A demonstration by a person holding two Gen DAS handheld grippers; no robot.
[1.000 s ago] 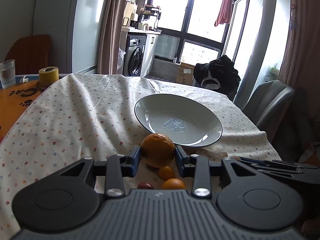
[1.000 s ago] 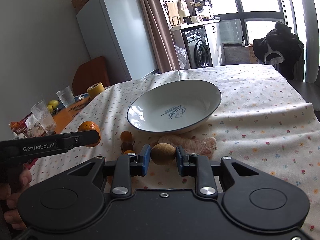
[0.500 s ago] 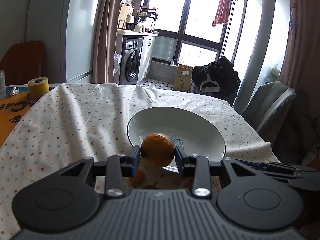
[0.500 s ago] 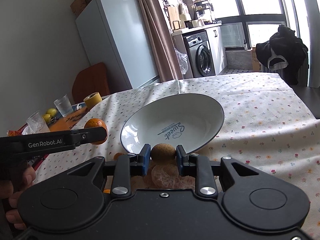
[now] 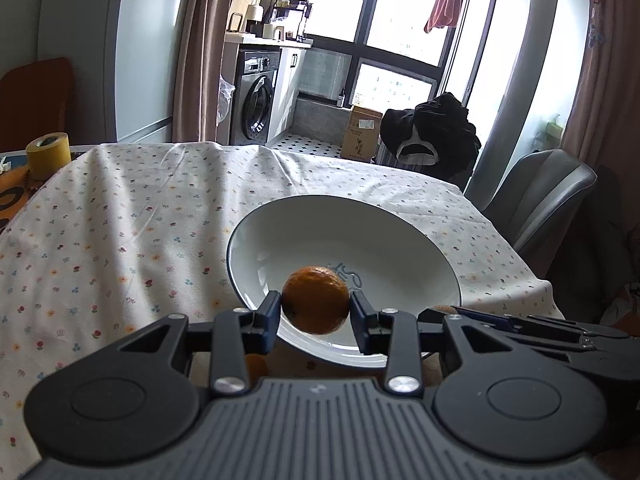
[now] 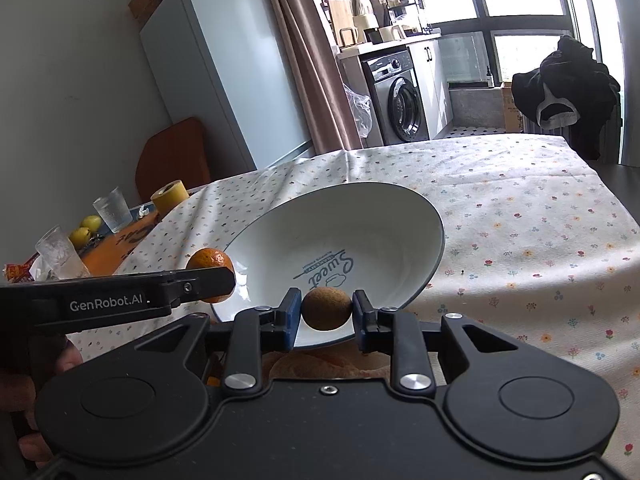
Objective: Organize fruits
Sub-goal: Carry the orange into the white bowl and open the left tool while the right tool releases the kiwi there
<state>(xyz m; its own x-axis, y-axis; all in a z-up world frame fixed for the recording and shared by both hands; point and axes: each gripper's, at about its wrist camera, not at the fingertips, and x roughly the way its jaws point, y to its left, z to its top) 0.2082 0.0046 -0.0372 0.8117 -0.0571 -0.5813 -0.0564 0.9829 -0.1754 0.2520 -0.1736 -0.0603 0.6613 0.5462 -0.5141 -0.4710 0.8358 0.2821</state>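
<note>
**Two fruits held over the near rim of the plate**

On the flowered tablecloth [image 5: 120, 232] stands a deep white plate [image 6: 384, 216] with a dark rim and blue "Sweet" lettering on its floor; nothing lies in it. Beyond the cloth's far left corner are a roll of yellow tape [image 5: 48, 154], two drinking glasses [image 6: 113, 214] and yellow fruits [image 6: 91, 222] on an orange mat. A grey chair [image 5: 548, 196] stands at the table's right side.

The left gripper [image 5: 316, 312] is closed on an orange [image 5: 315, 299], its blue pads pressing both sides, the fruit held just above the plate's near edge. The right gripper [image 6: 326, 312] is closed the same way on a brown kiwi [image 6: 326, 307], also over the near rim. From the right wrist view the left gripper's black body crosses the lower left and hides part of the orange — a hand [image 6: 66, 360] shows behind it. Under the right gripper, peeled pale citrus flesh [image 6: 320, 364] lies on the cloth, mostly hidden. A small orange fruit [image 5: 256, 366] peeks out below the left gripper.
</note>
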